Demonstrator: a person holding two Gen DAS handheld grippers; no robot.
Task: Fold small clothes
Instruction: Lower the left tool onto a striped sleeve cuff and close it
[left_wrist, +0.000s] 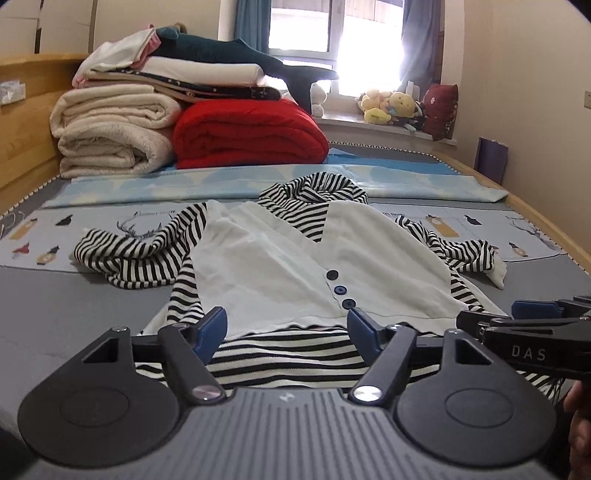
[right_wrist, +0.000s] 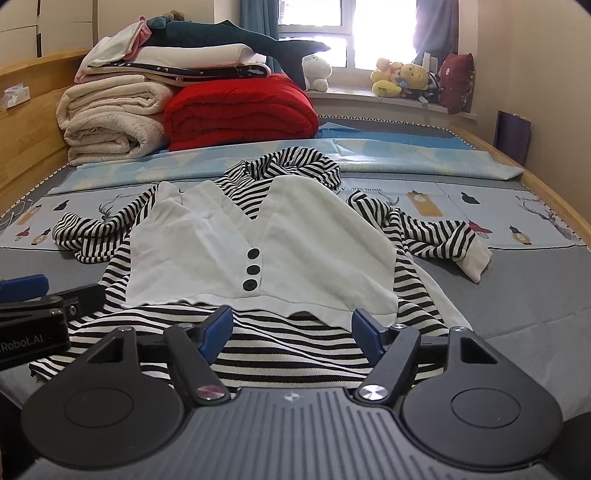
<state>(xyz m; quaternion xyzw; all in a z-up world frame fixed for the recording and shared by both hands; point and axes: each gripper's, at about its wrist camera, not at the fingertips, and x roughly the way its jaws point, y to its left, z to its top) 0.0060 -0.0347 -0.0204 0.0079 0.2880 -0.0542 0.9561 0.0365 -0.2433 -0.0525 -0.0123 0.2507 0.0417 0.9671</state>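
A small black-and-white striped top with a white buttoned vest front lies face up on the bed, hem towards me and hood at the far end. Its sleeves sprawl crumpled to both sides. My left gripper is open just above the striped hem, left of the garment's middle, with flat cloth under the gap. The right gripper is open over the hem further right, below the three dark buttons. Each gripper shows at the edge of the other's view: the right gripper and the left gripper.
Folded cream blankets, a red quilt and more folded linen are stacked at the bed's far left. A wooden bed frame runs along the right. Plush toys sit on the windowsill. A person's hand shows at the lower right.
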